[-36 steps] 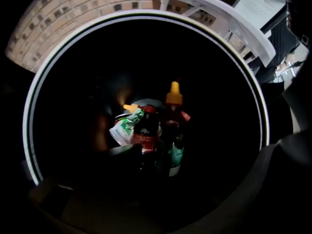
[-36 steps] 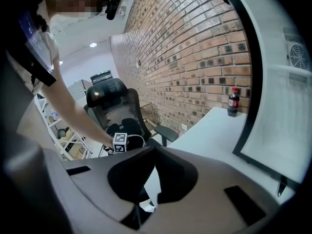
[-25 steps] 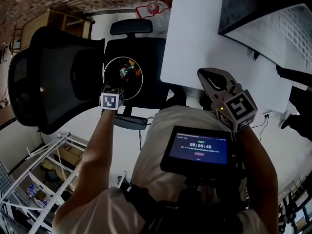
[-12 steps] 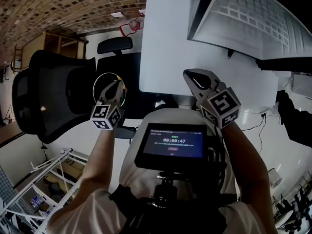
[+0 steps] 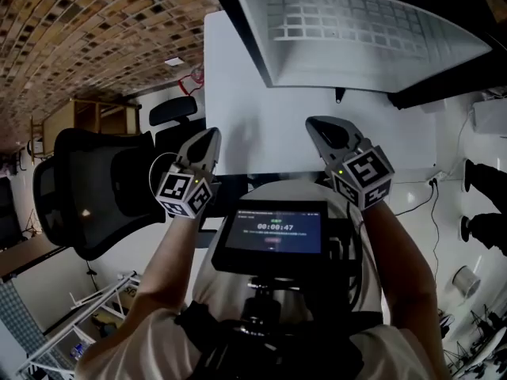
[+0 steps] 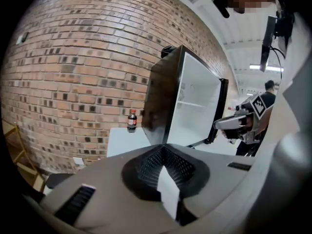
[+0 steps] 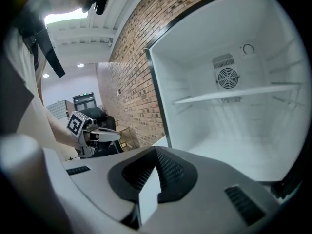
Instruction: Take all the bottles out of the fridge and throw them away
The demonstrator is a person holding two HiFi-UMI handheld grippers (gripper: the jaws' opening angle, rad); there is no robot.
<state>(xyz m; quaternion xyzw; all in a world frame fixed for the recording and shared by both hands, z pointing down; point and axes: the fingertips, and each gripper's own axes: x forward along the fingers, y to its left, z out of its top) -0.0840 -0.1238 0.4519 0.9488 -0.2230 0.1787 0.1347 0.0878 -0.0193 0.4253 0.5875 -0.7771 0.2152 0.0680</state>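
Left claw (image 5: 212,134) clenched, nothing between the jaws. Right claw (image 5: 317,123) likewise shut and empty. Both are held up toward the open fridge (image 7: 195,72), whose shelves look bare in the right gripper view. One bottle (image 6: 131,121) stands upright on the white table (image 6: 119,143), beside the fridge's dark side, close to the brick wall (image 6: 73,72).

Risks:
- The bottle sits outside the cabinet and may be overlooked.
- Jaws reaching it clenched would knock it instead of gripping.
- A tall, narrow bottle tips easily and could roll off the table.
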